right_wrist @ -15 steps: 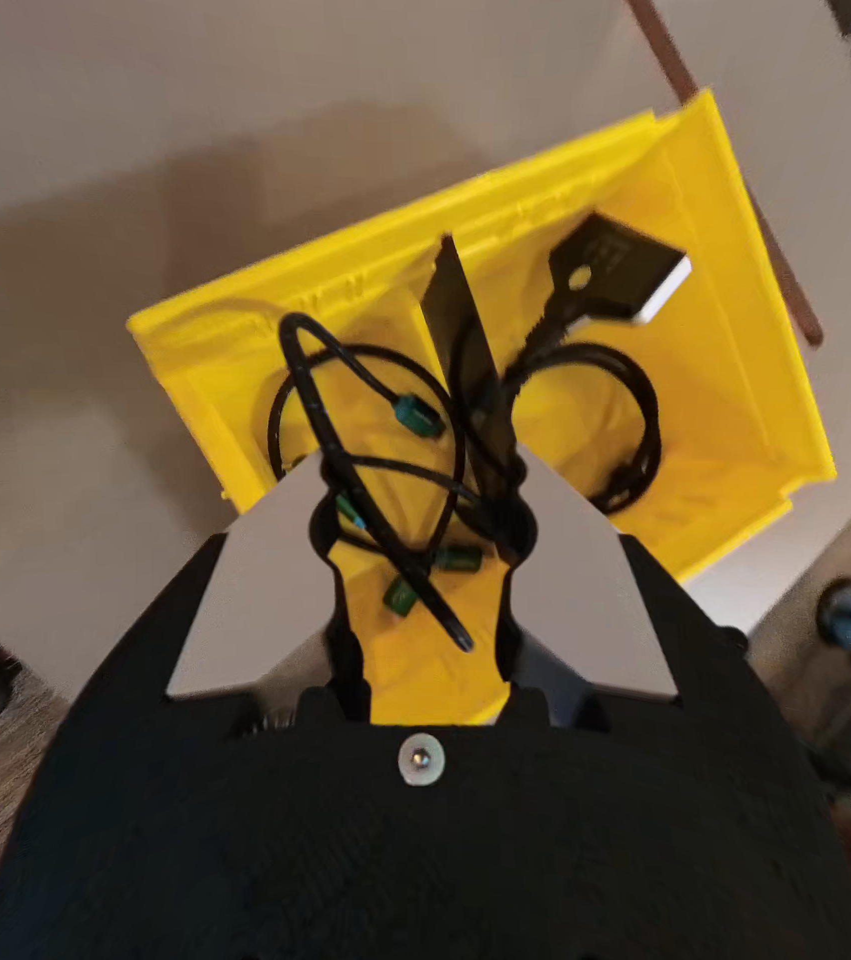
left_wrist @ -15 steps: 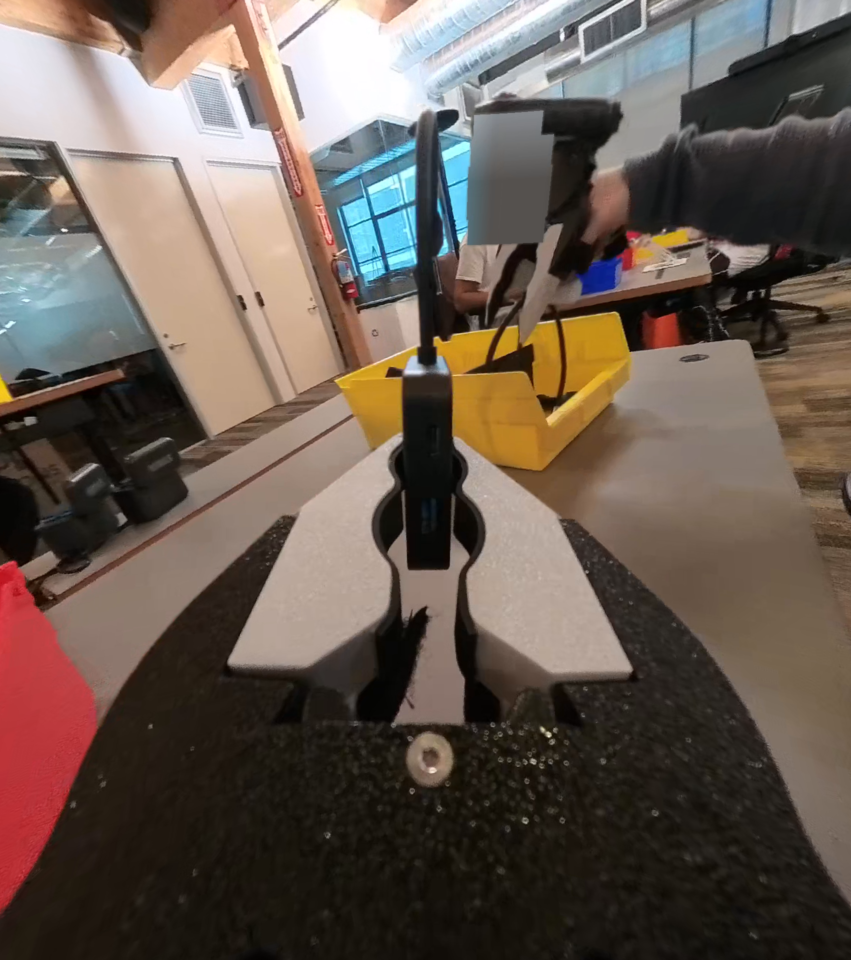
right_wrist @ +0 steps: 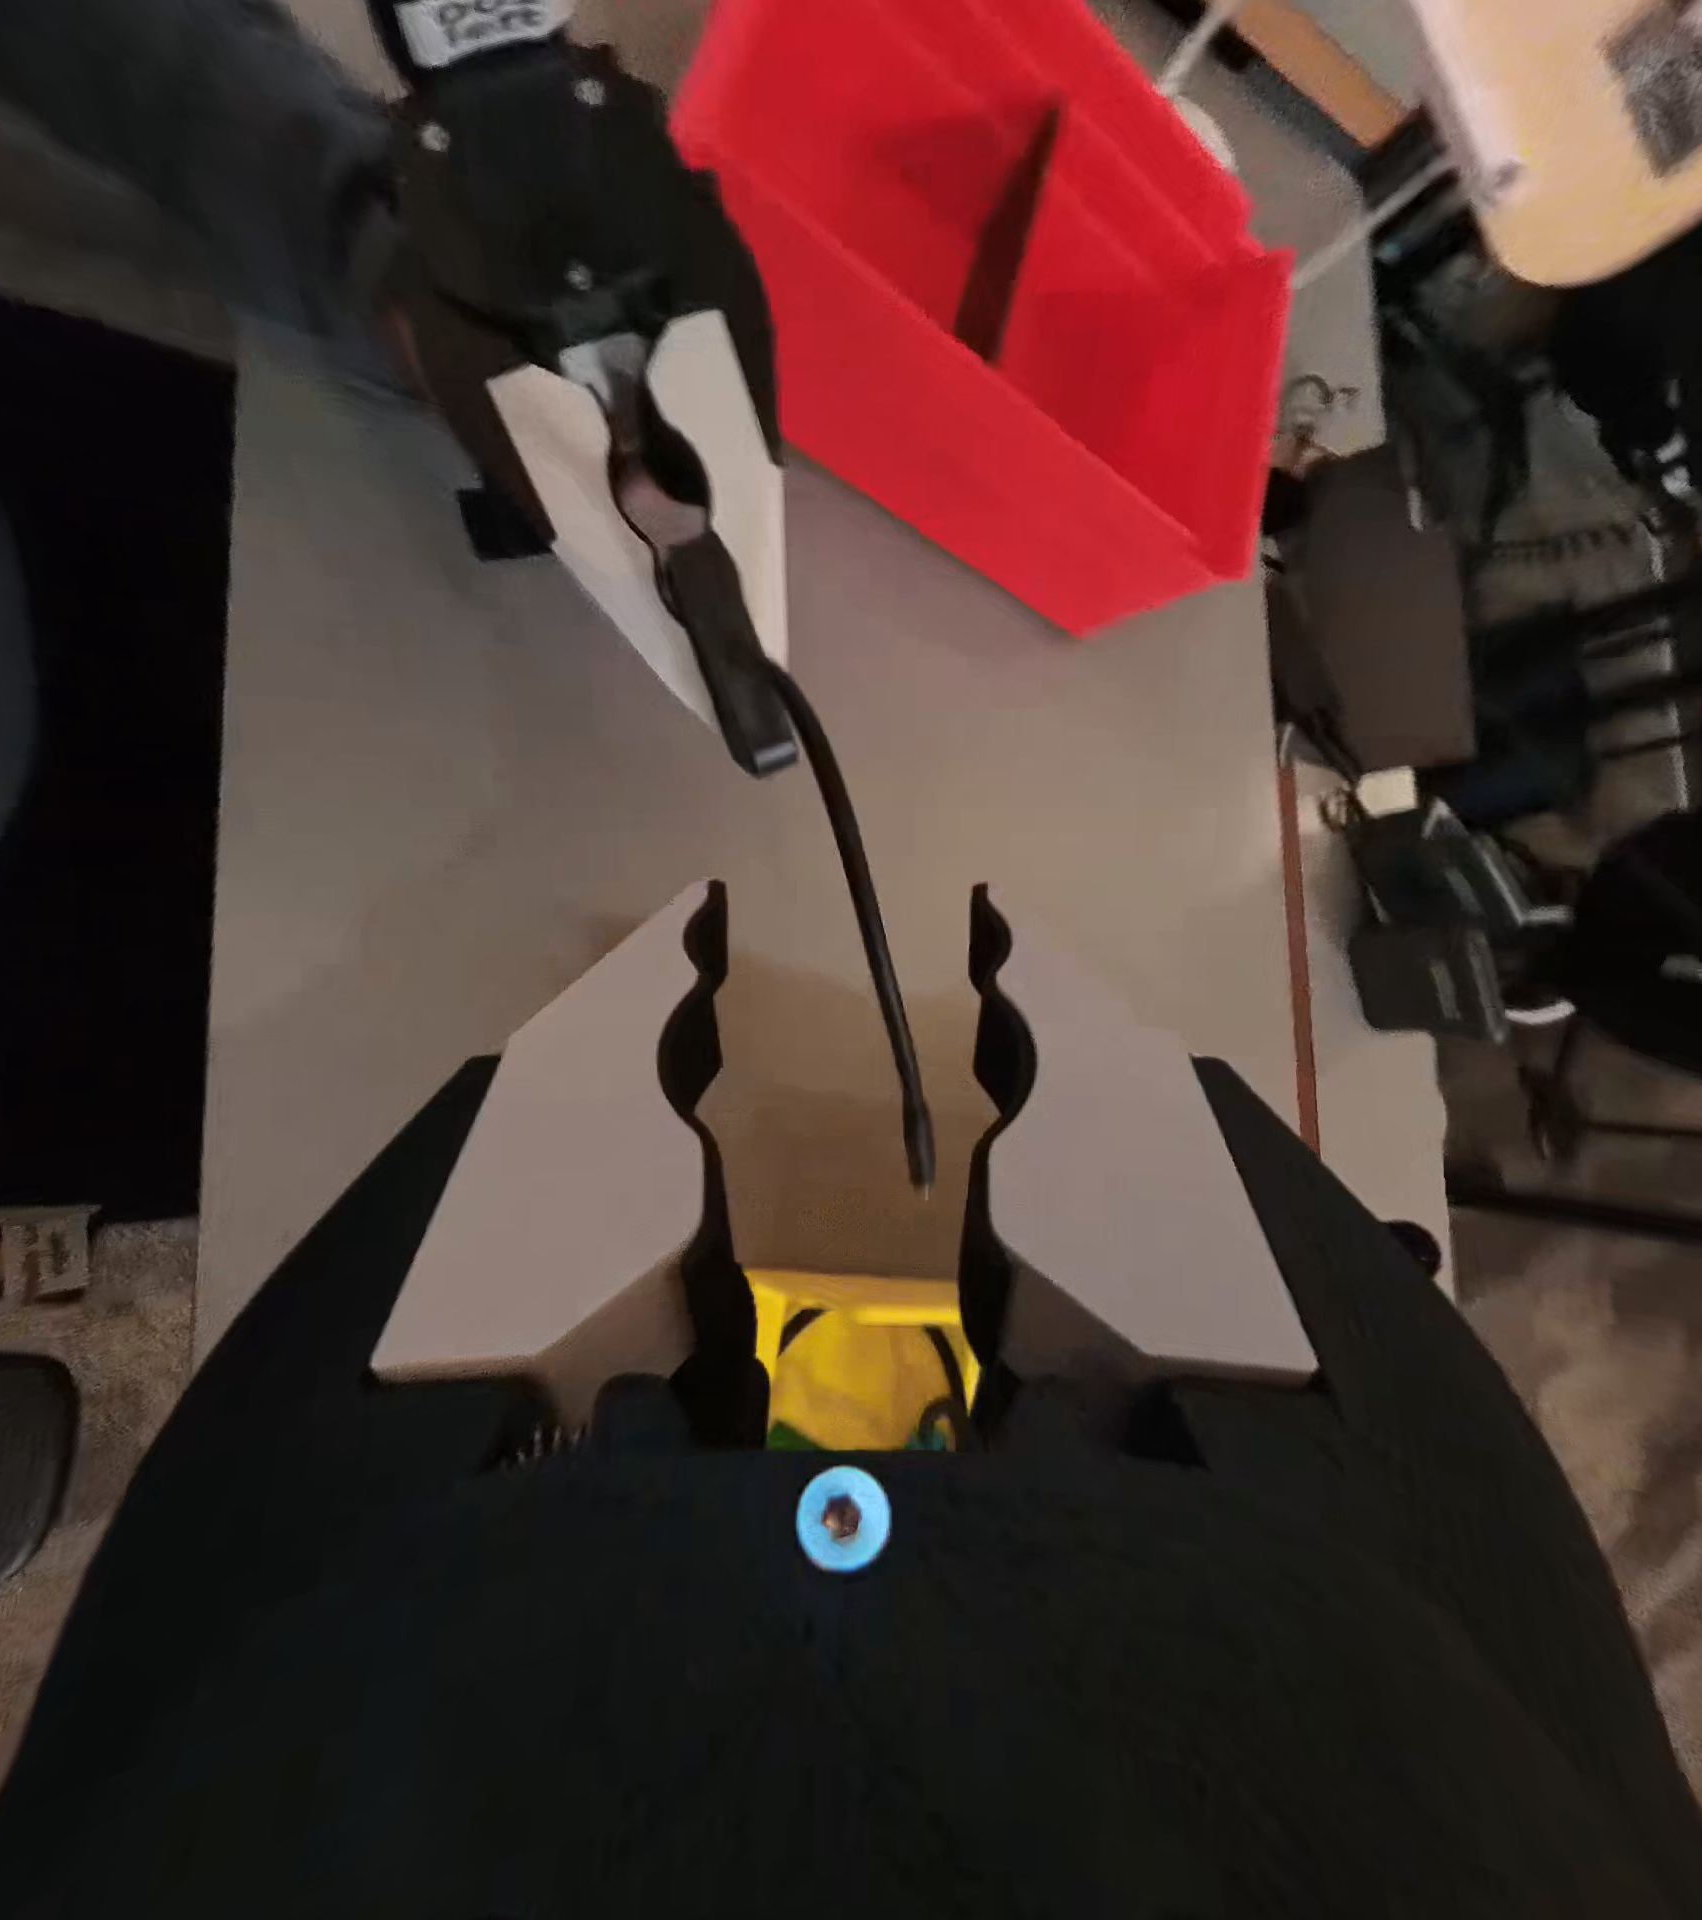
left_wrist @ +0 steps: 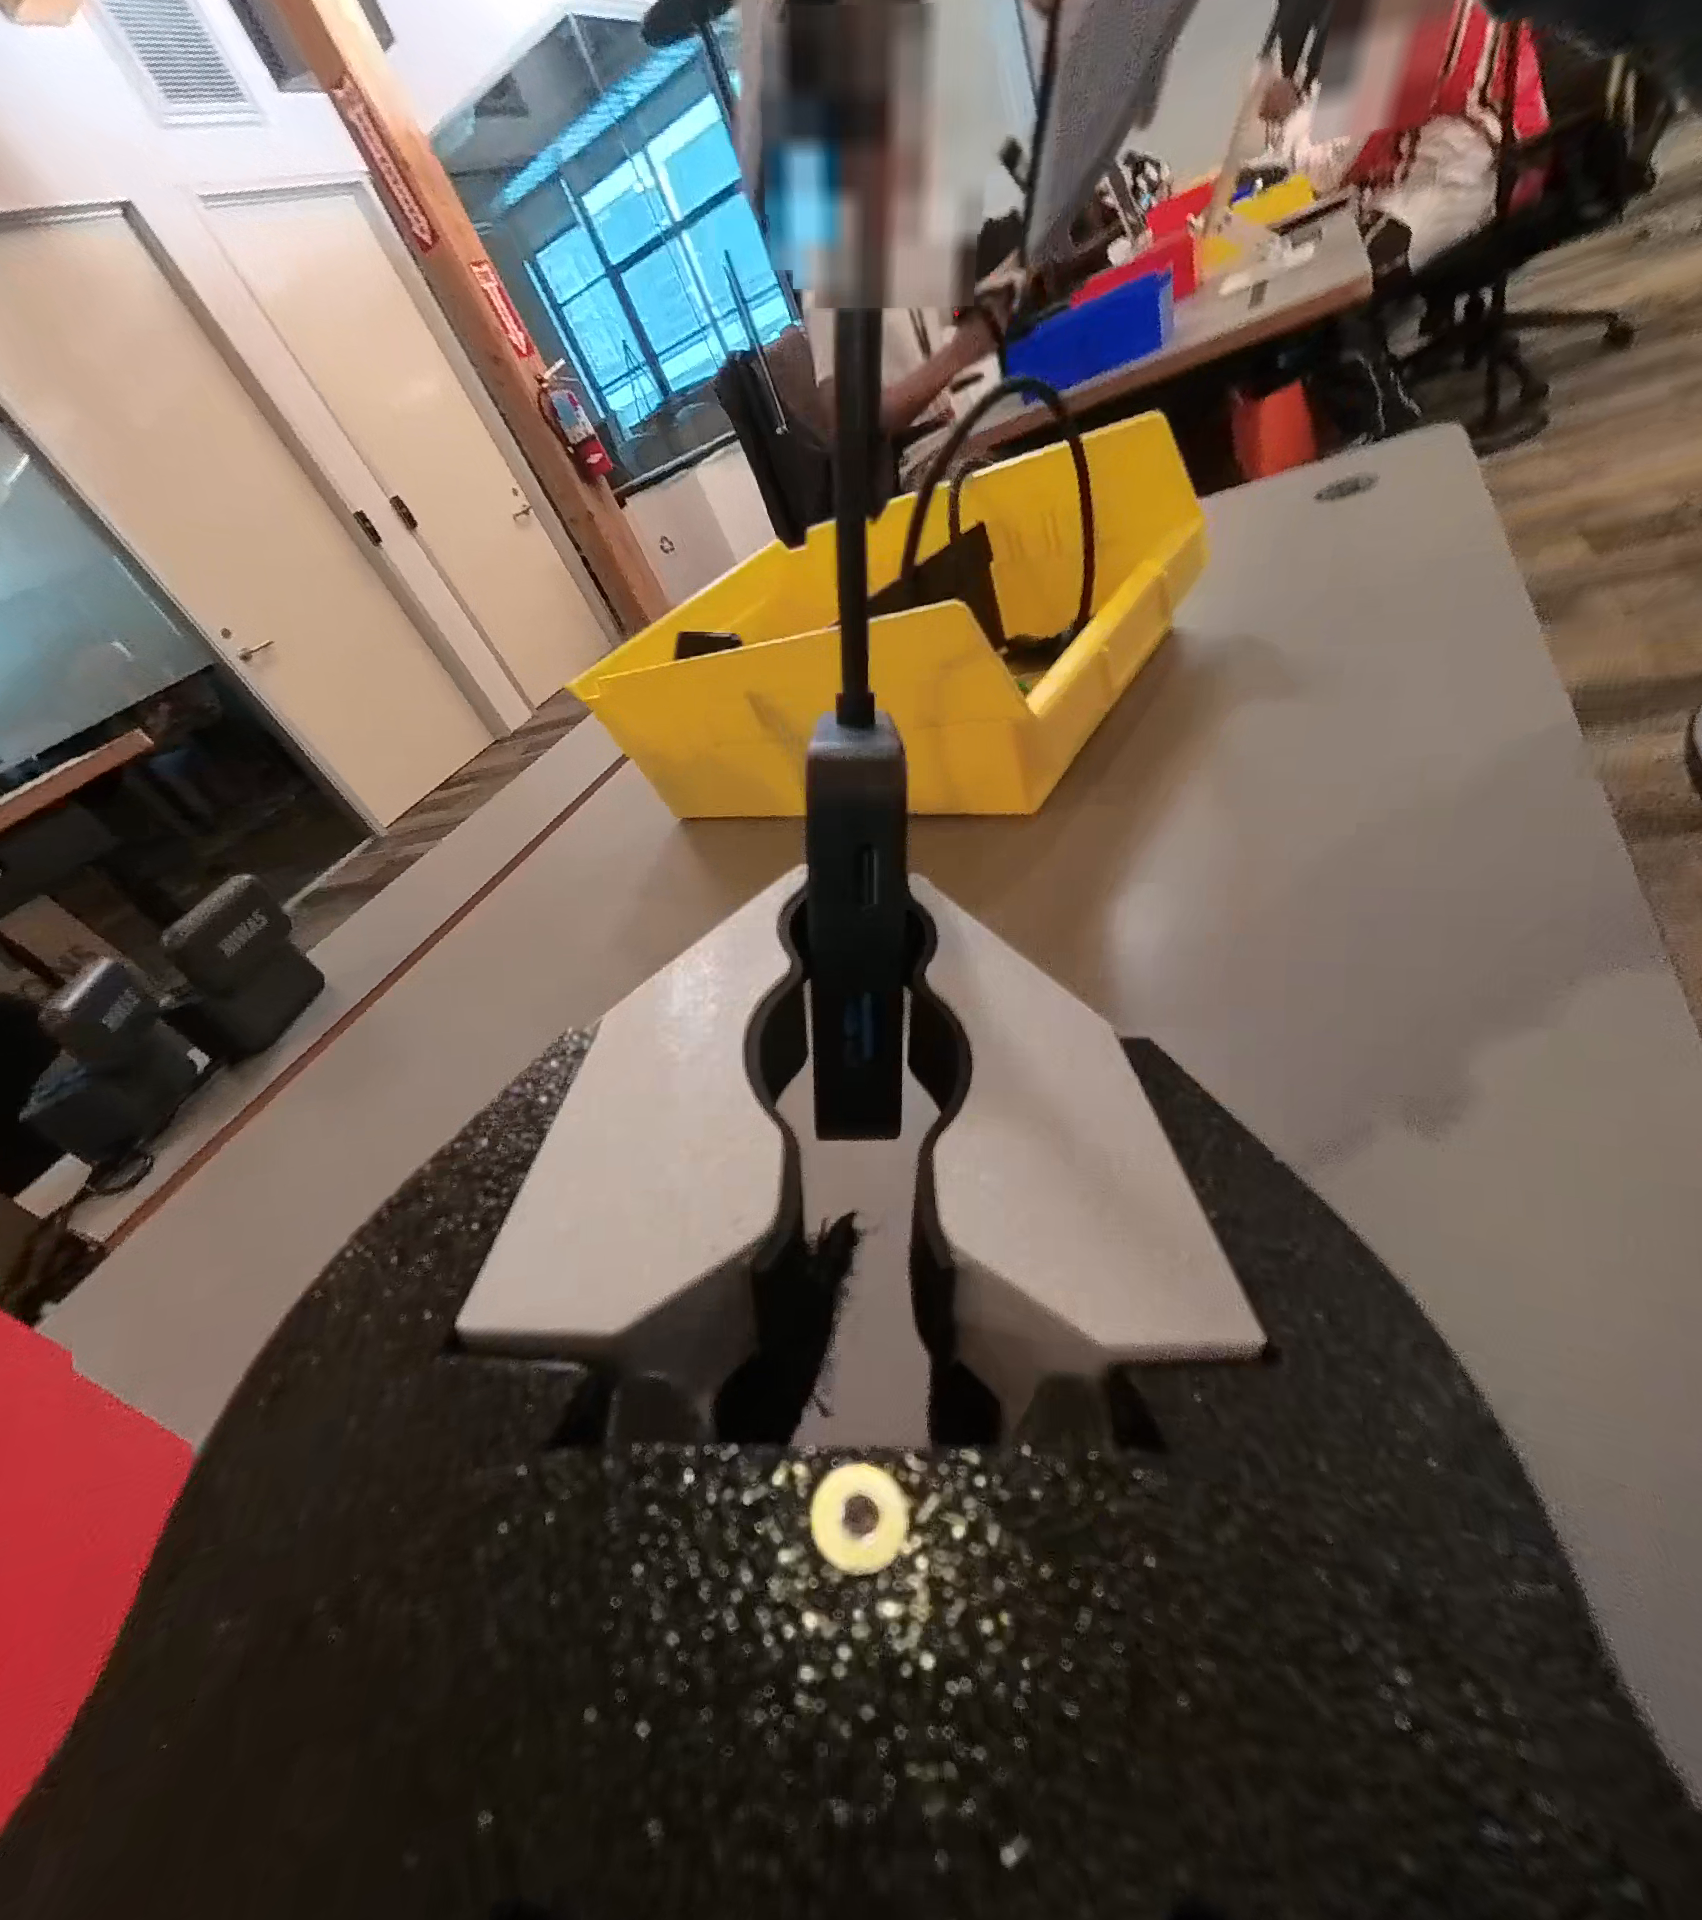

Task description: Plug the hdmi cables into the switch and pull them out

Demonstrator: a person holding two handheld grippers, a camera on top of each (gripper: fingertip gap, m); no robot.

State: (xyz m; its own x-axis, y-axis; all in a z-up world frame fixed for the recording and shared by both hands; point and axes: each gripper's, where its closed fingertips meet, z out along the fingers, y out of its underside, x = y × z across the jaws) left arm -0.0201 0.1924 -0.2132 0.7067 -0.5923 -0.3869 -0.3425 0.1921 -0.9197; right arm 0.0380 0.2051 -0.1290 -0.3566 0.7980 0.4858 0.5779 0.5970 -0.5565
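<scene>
Currently left claw (left_wrist: pixel 857 997) clamps the switch (left_wrist: pixel 855 935) upright; its cable (right_wrist: pixel 862 914) runs toward the right claw (right_wrist: pixel 847 904), wide apart, empty, nearest its free end.

black switch (left_wrist: pixel 855 945) upright, cable (left_wrist: pixel 855 499) rising, clamped

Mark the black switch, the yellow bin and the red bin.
black switch with cable (left_wrist: pixel 855 997): left wrist view, on its body between the fingers.
yellow plastic bin (left_wrist: pixel 888 740): left wrist view, on its front wall.
red plastic bin (right_wrist: pixel 940 447): right wrist view, on its near side wall.
</scene>
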